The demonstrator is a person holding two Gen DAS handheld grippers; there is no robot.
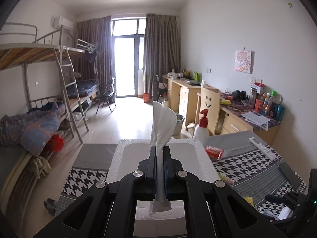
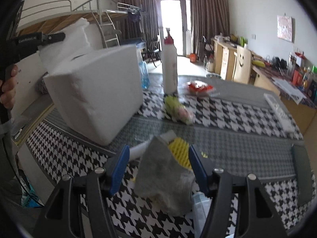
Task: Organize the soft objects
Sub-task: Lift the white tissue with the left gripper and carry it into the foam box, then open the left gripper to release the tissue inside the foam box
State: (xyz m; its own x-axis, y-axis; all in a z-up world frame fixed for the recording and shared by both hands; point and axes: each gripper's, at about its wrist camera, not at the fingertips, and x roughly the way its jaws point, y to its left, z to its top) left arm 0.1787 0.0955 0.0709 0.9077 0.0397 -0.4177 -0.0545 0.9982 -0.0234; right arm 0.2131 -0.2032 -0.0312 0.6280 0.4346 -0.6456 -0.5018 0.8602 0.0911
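Left gripper [image 1: 159, 150] holds tissue [image 1: 162, 123] over foam box [image 1: 118, 158].

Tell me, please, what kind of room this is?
Most likely a shared dormitory room. Metal bunk beds with a ladder stand along one wall, a row of wooden desks lines the other, and curtains frame a glass balcony door at the far end.
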